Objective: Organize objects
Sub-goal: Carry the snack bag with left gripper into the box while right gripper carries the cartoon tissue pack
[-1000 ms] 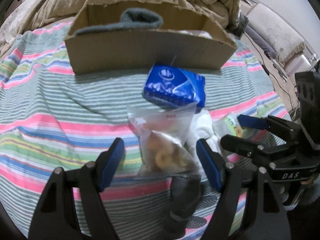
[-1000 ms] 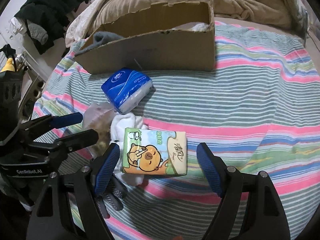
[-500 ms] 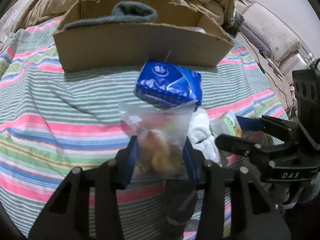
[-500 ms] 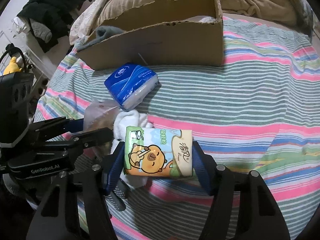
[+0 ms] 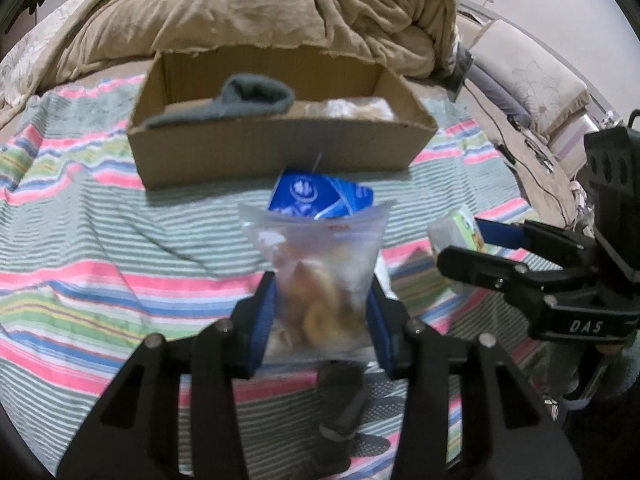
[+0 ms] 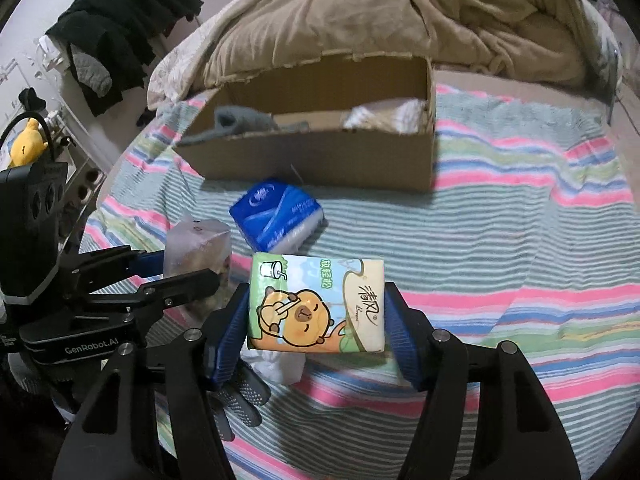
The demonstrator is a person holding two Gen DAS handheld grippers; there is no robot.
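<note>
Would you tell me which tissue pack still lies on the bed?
The blue tissue pack; the green cartoon tissue pack is clamped in the right gripper.

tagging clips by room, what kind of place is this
Most likely a bedroom: the work surface is a bed with a striped sheet, a rumpled tan duvet is heaped behind the cardboard box, and dark clothes hang at the side.

- The bedsheet [image 6: 500, 240] has stripes in pink, green, blue and white.
- The cardboard box [image 6: 320, 156] is plain brown.
- One tissue pack [image 6: 276, 216] is blue with white print.
- The other tissue pack [image 6: 316, 304] is green with an orange cartoon animal.
- The blanket [image 5: 280, 12] is beige.
- The sock [image 5: 248, 96] is grey.
</note>
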